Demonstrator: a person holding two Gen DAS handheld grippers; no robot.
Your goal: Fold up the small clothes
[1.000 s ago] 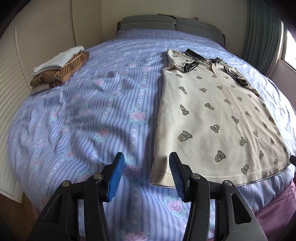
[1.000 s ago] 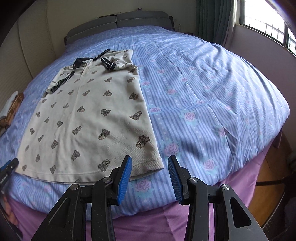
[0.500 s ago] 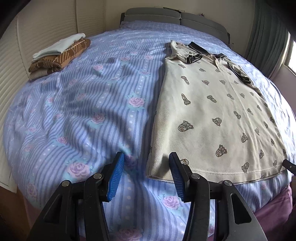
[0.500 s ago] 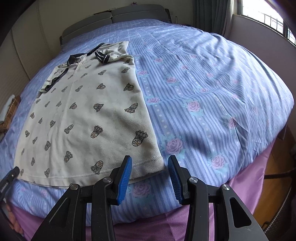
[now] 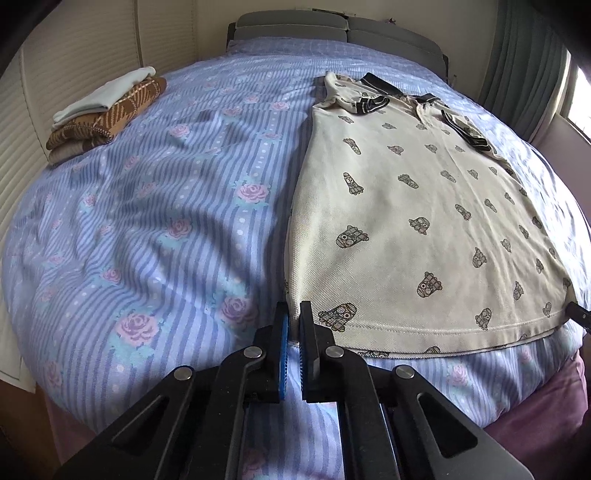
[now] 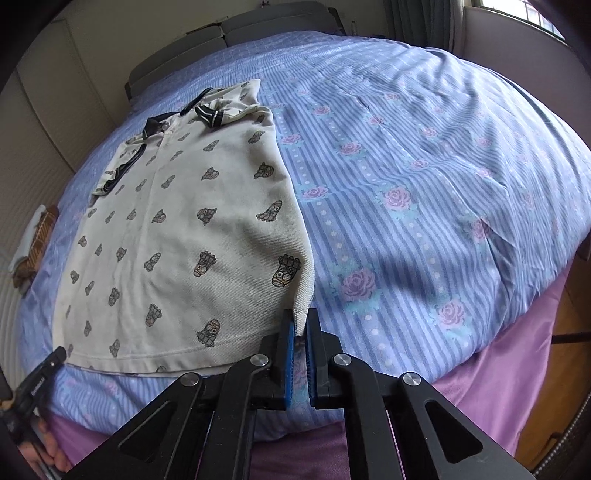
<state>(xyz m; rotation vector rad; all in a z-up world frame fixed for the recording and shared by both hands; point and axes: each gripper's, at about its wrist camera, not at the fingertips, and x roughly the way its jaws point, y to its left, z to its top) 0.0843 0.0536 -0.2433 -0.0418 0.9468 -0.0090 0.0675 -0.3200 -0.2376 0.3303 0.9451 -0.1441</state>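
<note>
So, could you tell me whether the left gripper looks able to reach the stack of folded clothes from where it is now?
Probably not as things stand: the left gripper is shut on the polo shirt hem, and the folded stack lies apart across open bedspread.

Bed (image 5: 155, 229): I see it filling both wrist views, covered by a blue striped bedspread (image 6: 424, 177) printed with pink roses, lightly creased.
Headboard (image 5: 332, 29): grey and padded, at the far end.
Under layer: a purple sheet (image 6: 491, 387) shows below the bedspread along the near edge.
Polo shirt (image 5: 406, 221): cream with small printed figures and a dark collar, lying flat on the bedspread with the collar far and the hem at the near edge, both sleeves folded in over the chest.
Folded stack (image 5: 103, 110): brown patterned and pale garments piled at the far left, well apart from the shirt.
</note>
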